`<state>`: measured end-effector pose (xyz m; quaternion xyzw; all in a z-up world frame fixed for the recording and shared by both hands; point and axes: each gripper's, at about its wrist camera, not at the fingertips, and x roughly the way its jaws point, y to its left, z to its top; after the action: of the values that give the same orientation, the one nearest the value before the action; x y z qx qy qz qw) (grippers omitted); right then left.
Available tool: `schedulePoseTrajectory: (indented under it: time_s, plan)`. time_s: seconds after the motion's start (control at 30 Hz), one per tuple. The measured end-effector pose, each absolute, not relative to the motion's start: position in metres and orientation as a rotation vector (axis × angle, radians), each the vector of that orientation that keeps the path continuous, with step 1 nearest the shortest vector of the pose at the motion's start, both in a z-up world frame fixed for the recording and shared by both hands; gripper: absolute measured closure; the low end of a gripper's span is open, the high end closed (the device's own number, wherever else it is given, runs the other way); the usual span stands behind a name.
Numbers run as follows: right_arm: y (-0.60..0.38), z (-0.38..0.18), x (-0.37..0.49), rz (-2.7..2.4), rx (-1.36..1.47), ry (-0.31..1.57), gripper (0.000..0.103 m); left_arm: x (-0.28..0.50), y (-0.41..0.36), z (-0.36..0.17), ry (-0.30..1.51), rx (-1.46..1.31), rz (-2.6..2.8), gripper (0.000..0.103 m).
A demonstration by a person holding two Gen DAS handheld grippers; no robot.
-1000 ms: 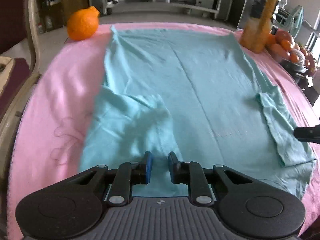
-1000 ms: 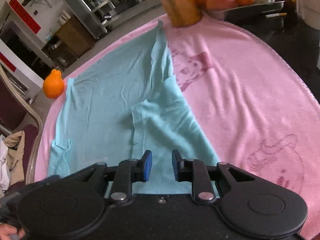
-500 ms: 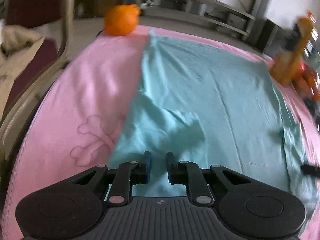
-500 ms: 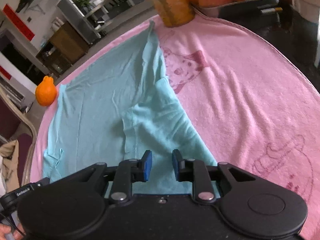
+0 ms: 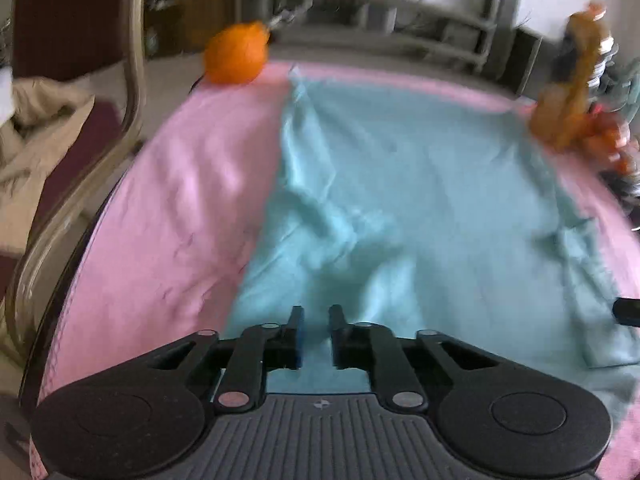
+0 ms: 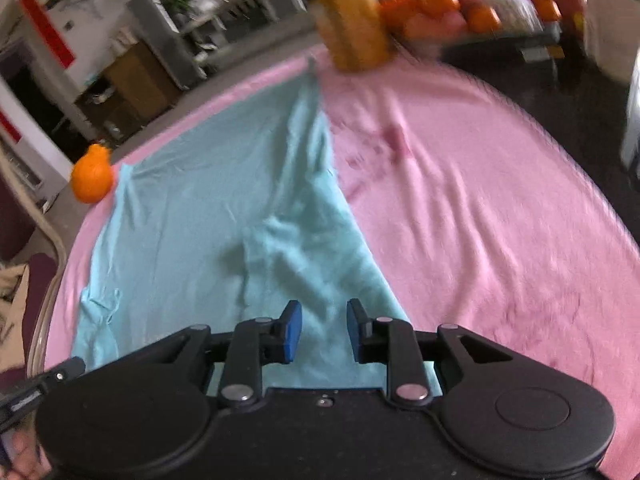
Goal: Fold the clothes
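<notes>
1 teal shirt [image 5: 420,208] lies spread flat on 1 pink blanket [image 5: 180,216], both sleeves folded inward. The left gripper [image 5: 316,334] hovers over its near hem, jaws closing with a narrow gap and no cloth pinched between them. The right gripper [image 6: 322,330] hangs over the opposite near corner, jaws opening, released. 1 orange [image 5: 236,54] sits at the far left corner, 1 amber bottle [image 6: 348,16] at the far right.
</notes>
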<state>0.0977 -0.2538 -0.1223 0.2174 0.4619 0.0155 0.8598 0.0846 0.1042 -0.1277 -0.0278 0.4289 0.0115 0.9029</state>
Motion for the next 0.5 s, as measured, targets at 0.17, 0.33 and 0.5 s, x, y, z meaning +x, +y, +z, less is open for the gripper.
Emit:
schedulePoseTrajectory:
  time_s: [0.17,0.33,0.5]
  plan:
    - [-0.234,-0.120,0.092,0.097,0.361,0.988,0.078,0.063,0.056,-0.122,0.843,0.125,-0.221,0.086]
    - [-0.235,-0.107,0.089,0.108,0.354,0.932,0.079,0.074,0.070,-0.105,0.783,0.056,-0.182,0.085]
    - [-0.262,-0.099,0.115,0.061,0.520,0.871,0.080,0.127,0.104,-0.118,0.885,-0.054,0.005,0.094]
